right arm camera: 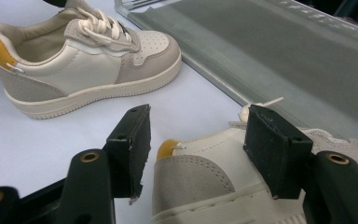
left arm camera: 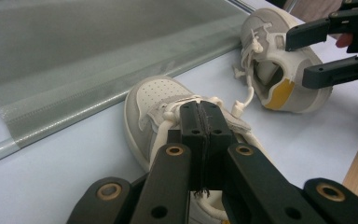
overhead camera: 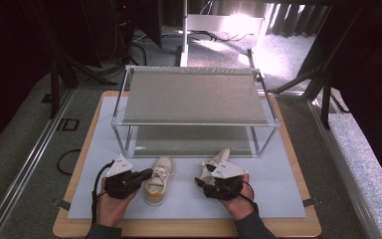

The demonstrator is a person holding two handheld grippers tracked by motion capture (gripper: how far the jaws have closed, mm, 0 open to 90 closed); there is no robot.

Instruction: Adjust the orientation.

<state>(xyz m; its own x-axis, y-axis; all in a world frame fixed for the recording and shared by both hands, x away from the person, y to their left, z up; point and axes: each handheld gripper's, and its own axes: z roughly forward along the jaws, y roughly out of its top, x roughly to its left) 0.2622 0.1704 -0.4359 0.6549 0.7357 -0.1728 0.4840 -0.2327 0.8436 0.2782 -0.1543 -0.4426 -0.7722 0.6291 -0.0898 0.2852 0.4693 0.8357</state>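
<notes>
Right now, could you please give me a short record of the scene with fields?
Setting: white mat on a wooden table, two-tier metal rack at the back
Left gripper: fingers shut, at the laces of the left sneaker
Right gripper: fingers apart, either side of the right sneaker's heel
Sneakers: cream and grey, yellow heel tabs

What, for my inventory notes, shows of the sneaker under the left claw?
The sneaker is a low-top in cream leather-like panels with grey suede-like overlays, a perforated toe, cream laces, a thick sole and a yellow heel tab. It stands upright on the pale mat, toe toward the shelf; the shut left claw sits at its tongue.
</notes>
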